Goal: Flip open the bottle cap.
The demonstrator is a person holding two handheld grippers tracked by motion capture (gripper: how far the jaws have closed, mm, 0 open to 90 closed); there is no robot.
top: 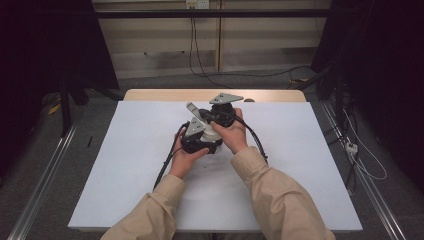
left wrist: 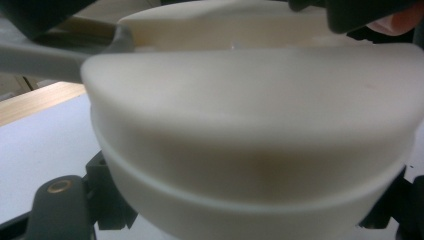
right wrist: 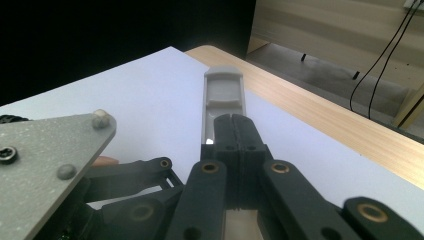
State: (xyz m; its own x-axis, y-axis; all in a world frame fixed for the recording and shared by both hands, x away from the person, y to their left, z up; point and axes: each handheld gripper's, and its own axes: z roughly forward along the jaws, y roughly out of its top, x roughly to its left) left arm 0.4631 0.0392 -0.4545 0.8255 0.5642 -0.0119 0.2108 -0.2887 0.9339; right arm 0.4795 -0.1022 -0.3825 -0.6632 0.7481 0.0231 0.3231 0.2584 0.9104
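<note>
Risking a slip: gripping a grey handle [right wrist: 223,95] by a narrow pinch only, with the cream-white lidded pot [left wrist: 250,135] perhaps tipping or dropping onto the white table [top: 130,150] should the pinch twist. Holding the pot mid-table, just above the surface, between both tools. Pressing the right gripper [right wrist: 232,131] together on the handle, jaws meeting around it. Cradling the pot close against the left gripper [top: 197,135], jaw state impossible to tell. Reaching forward with both sleeved forearms, hands meeting at centre.
</note>
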